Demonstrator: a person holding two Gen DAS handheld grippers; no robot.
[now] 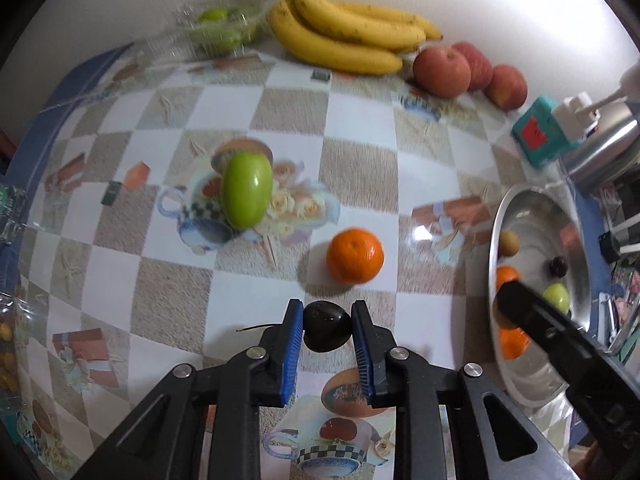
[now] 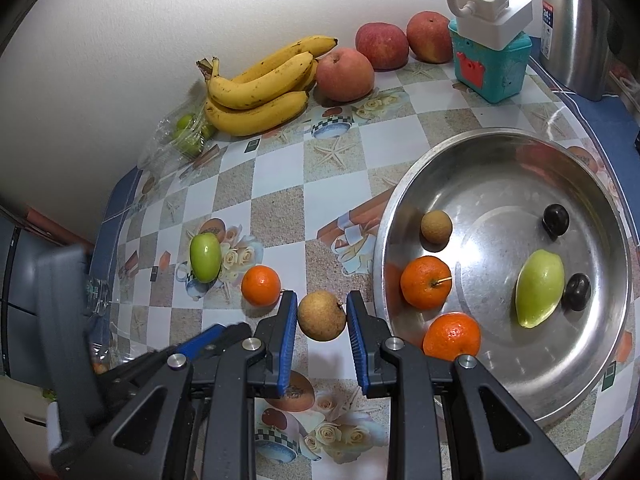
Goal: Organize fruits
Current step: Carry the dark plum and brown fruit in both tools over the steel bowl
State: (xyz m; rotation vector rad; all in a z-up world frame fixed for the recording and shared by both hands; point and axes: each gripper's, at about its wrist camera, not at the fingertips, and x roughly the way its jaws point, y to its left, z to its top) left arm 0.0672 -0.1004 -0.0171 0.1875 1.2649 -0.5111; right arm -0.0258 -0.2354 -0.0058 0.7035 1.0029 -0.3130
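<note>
A: Nearest first. What does each tool have?

B: The left tool (image 1: pixel 327 330) is closed onto a dark plum-like fruit (image 1: pixel 326 330), blue pads pressing both sides. The right tool (image 2: pixel 322 316) has a small brown fruit (image 2: pixel 321 316) between its pads; the fruit looks lifted off the table (image 2: pixel 276 216), its shadow lying below it, and the pads seem to touch both sides, though the glare makes the right-hand contact hard to confirm.

A: And where do they go?

B: Probably the steel bowl (image 2: pixel 404 184), at about three o'clock from the right tool. It already holds two oranges (image 2: pixel 426 282), another brown fruit (image 2: pixel 436 227), a pale green fruit (image 2: pixel 540 288) and two dark ones (image 2: pixel 556 218).

A: How to do the drop well?

B: Clear the rim before moving across, then lower close to a bare patch of the bowl floor and open gently. Round fruit will roll on steel, so a high release would knock the others. I'd send one tool in at a time; the two are close together.

A: What's left on the table?

B: At eleven o'clock from the right tool, a loose orange (image 2: pixel 261 291), and just beyond it a green fruit (image 2: pixel 205 258). Farther, against the wall, bananas (image 2: pixel 260 92), three apples (image 2: pixel 346 74) and a clear pack of green fruit (image 2: pixel 188 134) at ten o'clock.
</note>
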